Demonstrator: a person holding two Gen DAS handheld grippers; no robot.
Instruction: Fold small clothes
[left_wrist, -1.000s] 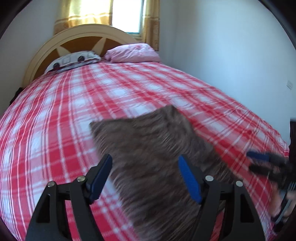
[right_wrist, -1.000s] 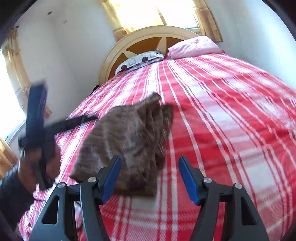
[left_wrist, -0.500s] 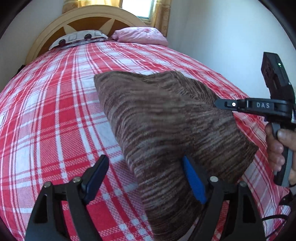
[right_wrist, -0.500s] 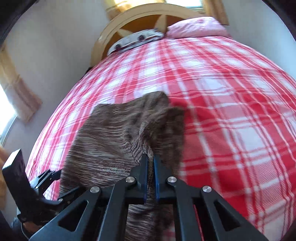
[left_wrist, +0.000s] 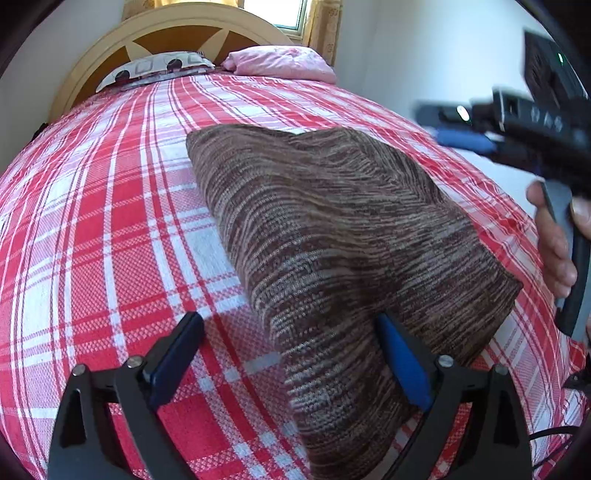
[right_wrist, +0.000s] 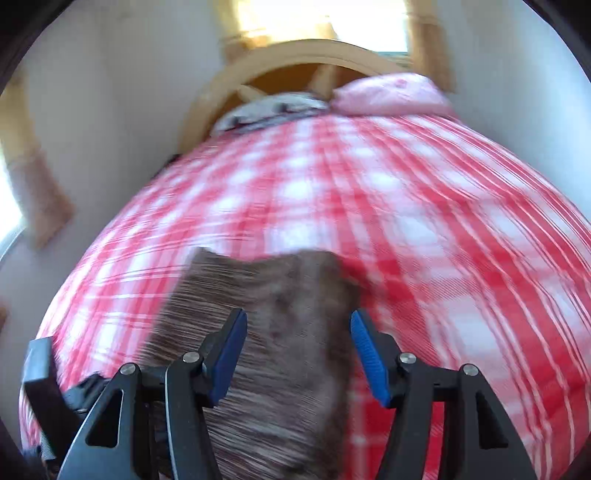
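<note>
A folded brown-and-cream striped knit garment (left_wrist: 332, 236) lies on the red-and-white checked bed (left_wrist: 110, 221). The left gripper (left_wrist: 291, 354) is opening, its blue-padded fingers (left_wrist: 173, 354) released either side of the garment's near edge (nothing pinched). The right gripper (right_wrist: 297, 350) is also opening, unclenched above the cloth.

White walls (left_wrist: 424, 48); arched wooden headboard (left_wrist: 177, 26); sunlit window (left_wrist: 273, 11) — yellow curtains (left_wrist: 325, 29) beside it.

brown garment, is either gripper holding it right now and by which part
Neither. The left gripper and right gripper both have jaws opening, with no pad pressing on the folded brown garment, which lies on the plaid bedspread.
</note>
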